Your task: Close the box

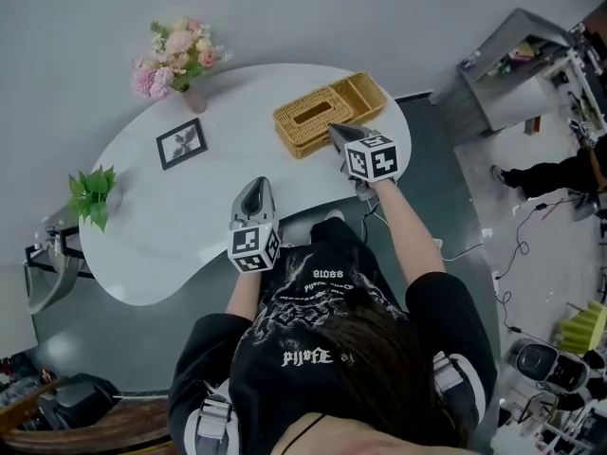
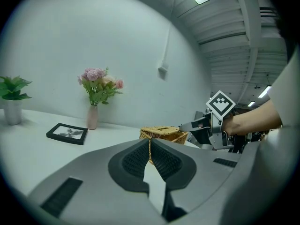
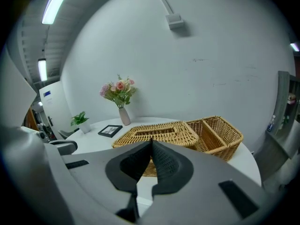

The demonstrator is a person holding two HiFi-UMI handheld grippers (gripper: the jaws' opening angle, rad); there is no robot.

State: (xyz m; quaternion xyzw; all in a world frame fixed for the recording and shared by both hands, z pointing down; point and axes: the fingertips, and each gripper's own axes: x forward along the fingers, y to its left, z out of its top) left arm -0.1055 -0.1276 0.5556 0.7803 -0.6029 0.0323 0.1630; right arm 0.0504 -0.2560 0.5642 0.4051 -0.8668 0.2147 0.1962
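The wicker box sits open at the far right of the white table (image 1: 190,226): its slotted lid (image 1: 305,119) lies flat beside the open basket base (image 1: 363,93), touching it. The right gripper (image 1: 334,131) is clenched on nothing, its tip just at the lid's near edge. The left gripper (image 1: 256,184), also clenched and empty, hangs over the table's front edge, well apart from the box.

Both arms reach forward. The left gripper (image 1: 256,186) points to 12 o'clock, its jaws pressed together with nothing between them. The right gripper (image 1: 334,131) sits at 1 o'clock from it, stretched farther out and pointing to 11 o'clock, jaws likewise closed and empty.
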